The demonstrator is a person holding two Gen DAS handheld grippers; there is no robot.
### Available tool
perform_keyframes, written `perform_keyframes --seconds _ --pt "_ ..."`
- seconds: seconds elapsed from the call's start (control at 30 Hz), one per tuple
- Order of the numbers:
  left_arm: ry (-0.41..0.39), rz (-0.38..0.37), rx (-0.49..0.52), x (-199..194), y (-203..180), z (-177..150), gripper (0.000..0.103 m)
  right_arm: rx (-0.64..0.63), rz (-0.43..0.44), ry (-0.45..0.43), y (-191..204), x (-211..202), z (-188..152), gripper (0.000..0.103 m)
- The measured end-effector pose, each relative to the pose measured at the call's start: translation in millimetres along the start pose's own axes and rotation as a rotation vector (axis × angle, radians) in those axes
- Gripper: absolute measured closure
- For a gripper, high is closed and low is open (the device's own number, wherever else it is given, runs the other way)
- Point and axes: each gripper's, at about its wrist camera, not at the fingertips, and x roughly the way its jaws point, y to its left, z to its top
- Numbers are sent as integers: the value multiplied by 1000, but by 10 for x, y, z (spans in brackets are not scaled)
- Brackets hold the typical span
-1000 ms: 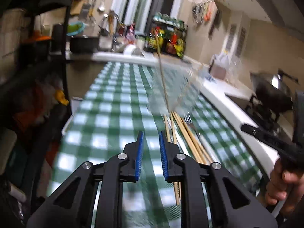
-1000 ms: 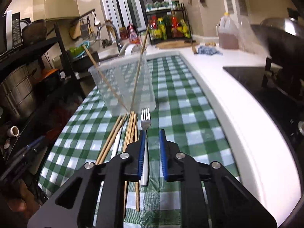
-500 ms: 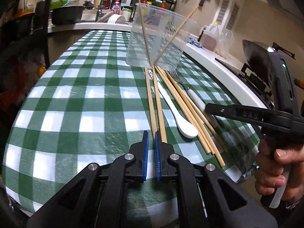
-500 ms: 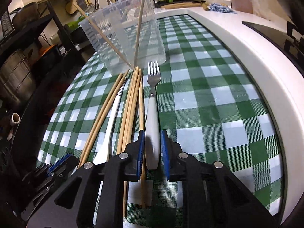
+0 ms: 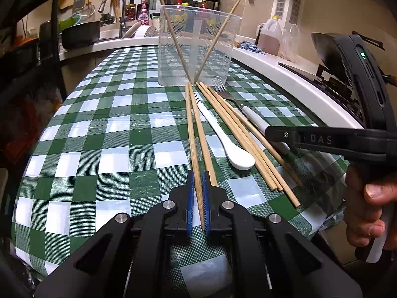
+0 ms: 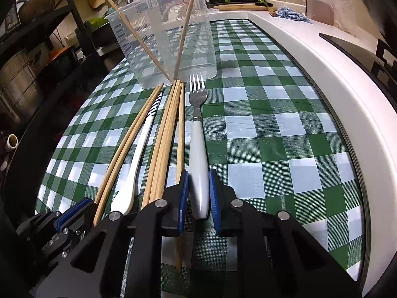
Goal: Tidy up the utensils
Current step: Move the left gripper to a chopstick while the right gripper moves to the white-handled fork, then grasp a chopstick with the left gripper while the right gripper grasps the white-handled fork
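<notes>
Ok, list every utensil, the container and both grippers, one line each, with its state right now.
left gripper: fingers around one chopstick's near end, seemingly shut on it
right gripper: fingers either side of the fork handle, small gaps visible
fork: flat on the cloth, tines toward the container
white spoon: flat, bowl nearest the camera
loose chopsticks: flat, side by side
clear container: upright, two chopsticks leaning crossed inside

Green-and-white checked tablecloth covering a table.
A clear plastic container stands at 12 o'clock; wooden chopsticks, a white spoon and a white-handled fork lie lengthwise toward 6 o'clock.
</notes>
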Motion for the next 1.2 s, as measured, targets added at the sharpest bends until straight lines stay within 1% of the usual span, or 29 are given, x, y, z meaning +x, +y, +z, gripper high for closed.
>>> perform_keyframes --seconds 0.17,0.37,0.57,0.6,0.63,0.7,0.73,0.87,0.97,1.0,1.03,1.07,1.2 --pt "3 17 -11 -49 108 -19 97 10 -11 5 -14 -52 -38 86" --pt "-3 61 -45 -115 337 -35 97 23 -83 12 -24 -209 -168 86" --pt "-9 88 -23 -113 334 -38 96 21 -120 12 -37 -276 -338 84" --pt "-13 95 -14 -103 315 -39 96 19 -119 8 -39 -282 -345 82" --pt "-15 99 -7 -98 301 -39 96 9 -116 8 -26 -283 -351 76" --pt "-21 104 2 -95 289 -42 96 -13 -108 9 11 -271 -346 69" --pt "-24 104 2 -94 287 -42 96 -22 -110 6 26 -263 -345 68" --pt "-33 105 3 -89 285 -38 96 -24 -115 -1 21 -249 -326 68" --pt "-30 104 5 -81 286 -31 96 -8 -110 -4 -16 -250 -309 72" --pt "-28 102 5 -75 286 -21 96 -4 -112 -5 -23 -248 -308 76" --pt "-27 101 4 -73 289 -19 97 -1 -117 -6 -34 -249 -306 83" --pt "-27 100 5 -73 292 -18 97 1 -123 -7 -44 -248 -308 85" --pt "-27 93 7 -80 295 -23 97 16 -111 -6 -71 -260 -316 85"
